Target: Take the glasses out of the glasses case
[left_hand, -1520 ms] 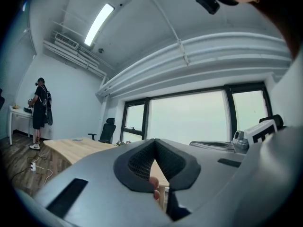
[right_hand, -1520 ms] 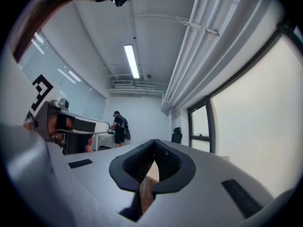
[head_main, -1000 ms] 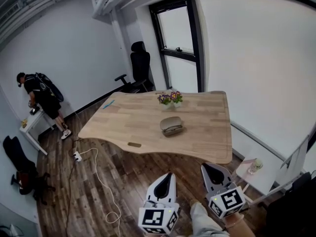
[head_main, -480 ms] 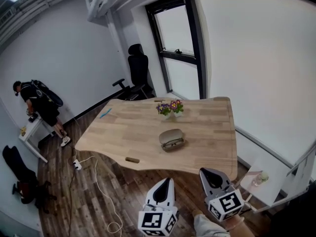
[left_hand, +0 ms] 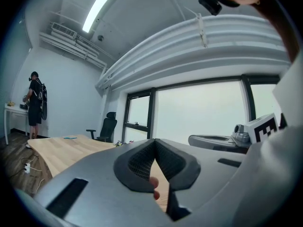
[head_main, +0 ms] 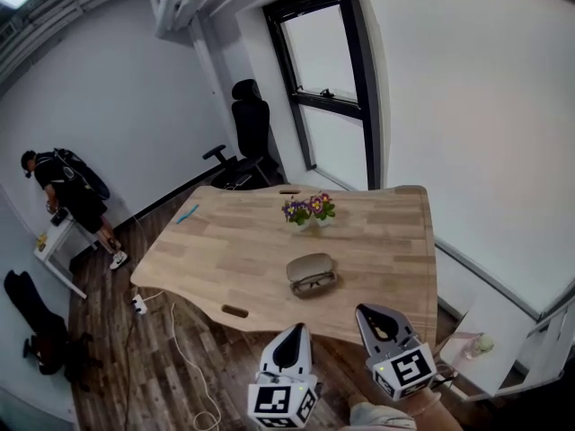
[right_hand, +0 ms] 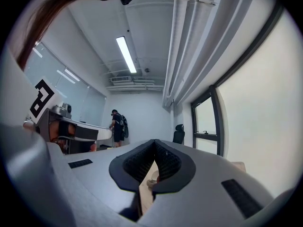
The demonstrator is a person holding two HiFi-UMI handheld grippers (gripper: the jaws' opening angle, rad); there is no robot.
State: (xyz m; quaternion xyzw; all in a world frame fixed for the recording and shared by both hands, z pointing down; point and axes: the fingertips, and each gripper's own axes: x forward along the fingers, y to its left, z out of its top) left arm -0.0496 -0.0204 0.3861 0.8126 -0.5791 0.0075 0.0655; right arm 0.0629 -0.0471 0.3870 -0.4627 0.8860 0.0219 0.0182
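Observation:
A beige glasses case [head_main: 310, 266] lies open near the middle of the wooden table [head_main: 225, 250], with dark-framed glasses [head_main: 315, 283] resting in it. Both grippers hang low in the head view, short of the table's near edge and well away from the case. My left gripper [head_main: 299, 329] points at the table with its jaws pressed together and nothing held. My right gripper [head_main: 365, 311] is shut the same way, and empty. In the left gripper view the left gripper [left_hand: 155, 141] has its pads meeting at the tips. The right gripper view shows the right gripper [right_hand: 155, 142] closed too.
A small pot of flowers [head_main: 309, 210] stands behind the case. A brown oblong object [head_main: 234, 311] lies at the near edge and a blue pen [head_main: 187, 214] at the far left. A black office chair [head_main: 249, 133] stands beyond. A person [head_main: 67, 194] bends over a white side table. A cable [head_main: 184, 357] runs across the floor.
The table and case have come nearer and lower in the head view. Both grippers stay shut and low in the frame.

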